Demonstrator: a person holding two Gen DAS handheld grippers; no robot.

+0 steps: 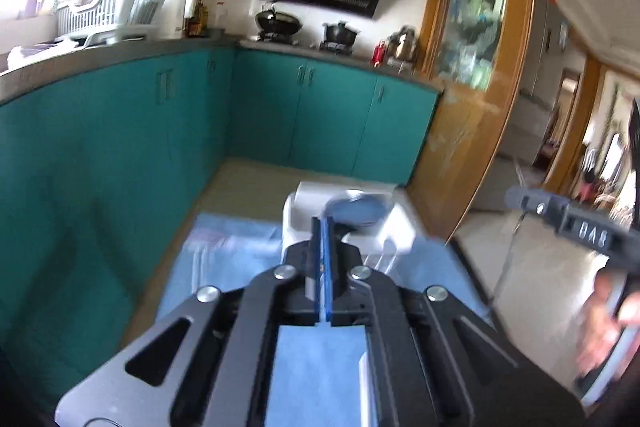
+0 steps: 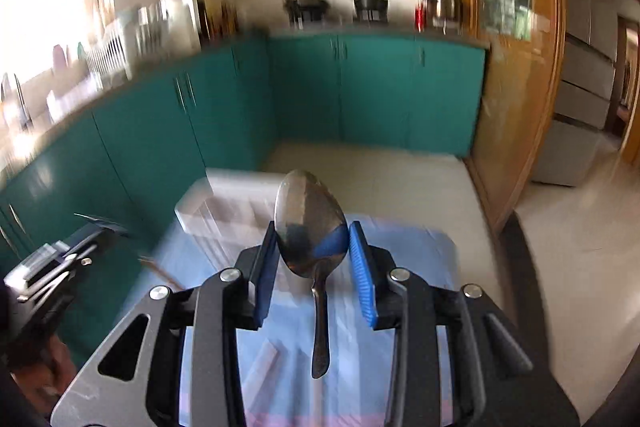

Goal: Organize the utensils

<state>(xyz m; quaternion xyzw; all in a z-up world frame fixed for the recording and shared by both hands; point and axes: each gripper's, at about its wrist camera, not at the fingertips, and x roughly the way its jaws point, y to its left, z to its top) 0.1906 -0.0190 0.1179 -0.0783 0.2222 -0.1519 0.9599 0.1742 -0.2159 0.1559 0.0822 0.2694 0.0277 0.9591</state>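
Note:
My right gripper (image 2: 314, 239) is shut on a metal spoon (image 2: 310, 223), its blue pads (image 2: 362, 271) pressing the sides of the bowl, with the handle hanging back toward the camera. It is held above the blue cloth (image 2: 408, 251), near a white organizer tray (image 2: 224, 207). My left gripper (image 1: 322, 227) is shut with its blue pads (image 1: 329, 267) together and nothing visible between them, above the same white tray (image 1: 312, 211), which holds a round metal utensil bowl (image 1: 356, 211). The right gripper's body (image 1: 576, 223) shows at the right edge of the left wrist view.
Teal cabinets (image 1: 120, 131) run along the left and back. The counter holds a dish rack (image 1: 108, 11), a wok (image 1: 278, 21), a pot (image 1: 340, 33) and a kettle (image 1: 404, 45). A wooden glass door (image 1: 480, 67) stands at the right. Both views are motion-blurred.

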